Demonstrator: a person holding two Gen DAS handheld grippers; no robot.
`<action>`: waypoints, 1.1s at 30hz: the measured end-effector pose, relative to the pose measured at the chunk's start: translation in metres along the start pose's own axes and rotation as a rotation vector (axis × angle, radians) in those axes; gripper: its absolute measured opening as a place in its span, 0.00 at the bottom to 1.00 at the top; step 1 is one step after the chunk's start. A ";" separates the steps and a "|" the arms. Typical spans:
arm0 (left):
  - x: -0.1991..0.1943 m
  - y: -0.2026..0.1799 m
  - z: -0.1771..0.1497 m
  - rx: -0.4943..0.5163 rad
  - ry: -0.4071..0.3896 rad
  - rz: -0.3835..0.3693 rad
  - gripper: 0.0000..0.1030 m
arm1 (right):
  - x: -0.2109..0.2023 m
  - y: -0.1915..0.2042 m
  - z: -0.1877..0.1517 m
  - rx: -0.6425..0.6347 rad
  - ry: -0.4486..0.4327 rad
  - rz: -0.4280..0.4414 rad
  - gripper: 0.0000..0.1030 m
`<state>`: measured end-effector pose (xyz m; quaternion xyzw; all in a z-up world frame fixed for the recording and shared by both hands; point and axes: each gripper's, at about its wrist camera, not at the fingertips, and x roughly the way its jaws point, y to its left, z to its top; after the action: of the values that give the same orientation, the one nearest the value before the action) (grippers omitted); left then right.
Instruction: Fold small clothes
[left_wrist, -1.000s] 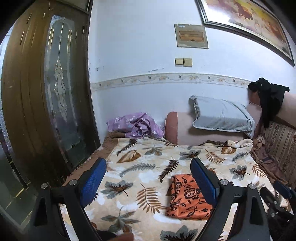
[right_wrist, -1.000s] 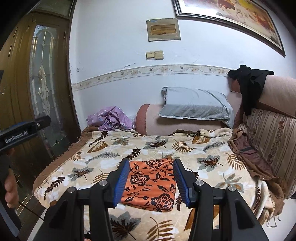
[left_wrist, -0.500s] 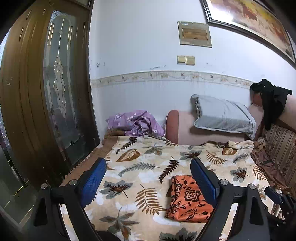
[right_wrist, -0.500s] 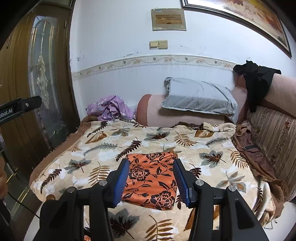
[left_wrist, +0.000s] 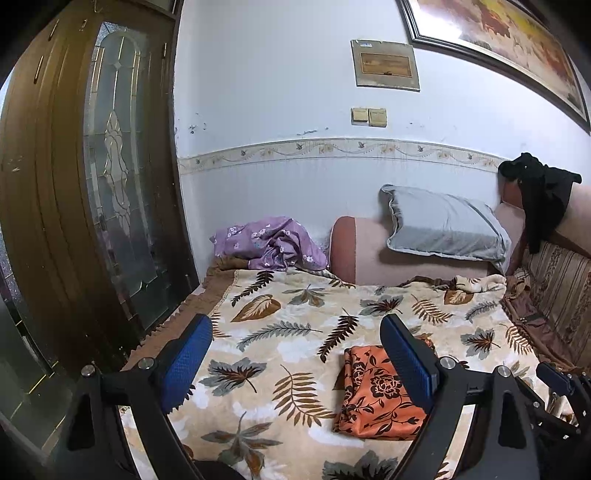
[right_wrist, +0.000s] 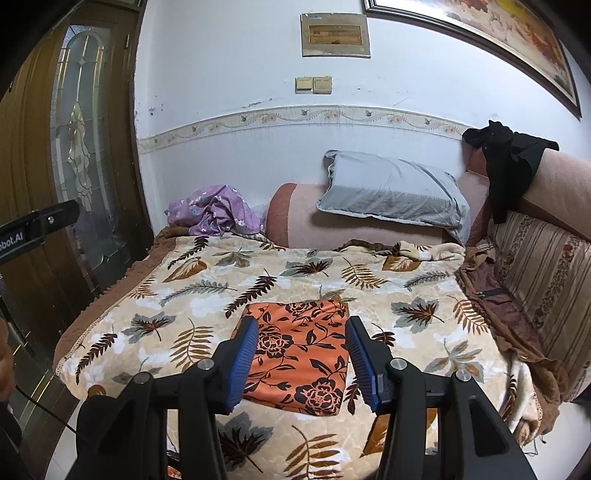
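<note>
An orange cloth with black flowers (right_wrist: 299, 350) lies folded flat on the leaf-print blanket (right_wrist: 192, 295); it also shows in the left wrist view (left_wrist: 373, 395). My right gripper (right_wrist: 301, 347) is open and empty, held above the near edge of the cloth. My left gripper (left_wrist: 295, 343) is open wide and empty, above the blanket to the left of the cloth. A crumpled purple flowered garment (left_wrist: 269, 243) lies at the back left of the bed (right_wrist: 214, 216).
A grey pillow (right_wrist: 391, 192) rests on a pink bolster (right_wrist: 303, 218) against the wall. A black garment (right_wrist: 509, 155) hangs over the sofa back at right. A wooden glass door (left_wrist: 92, 184) stands at left. Brown cloth (right_wrist: 491, 295) lies beside the striped cushion.
Both grippers have pulled back and risen a little from the bed, so the cloth looks farther away. The cloth has not moved. Both jaws stay open.
</note>
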<state>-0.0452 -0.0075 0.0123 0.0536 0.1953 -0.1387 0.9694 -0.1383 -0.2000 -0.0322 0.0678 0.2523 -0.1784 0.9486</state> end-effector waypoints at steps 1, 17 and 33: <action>0.000 0.000 0.000 -0.002 0.000 -0.001 0.90 | 0.000 0.001 0.000 -0.002 0.000 0.000 0.51; -0.014 0.007 -0.004 -0.014 -0.016 -0.018 0.90 | -0.013 0.006 0.001 0.023 -0.017 -0.005 0.51; -0.027 0.010 -0.006 -0.013 -0.037 -0.029 0.90 | -0.020 0.010 0.015 0.021 -0.042 -0.015 0.51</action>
<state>-0.0686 0.0101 0.0176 0.0421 0.1792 -0.1526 0.9710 -0.1442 -0.1879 -0.0088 0.0720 0.2310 -0.1894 0.9516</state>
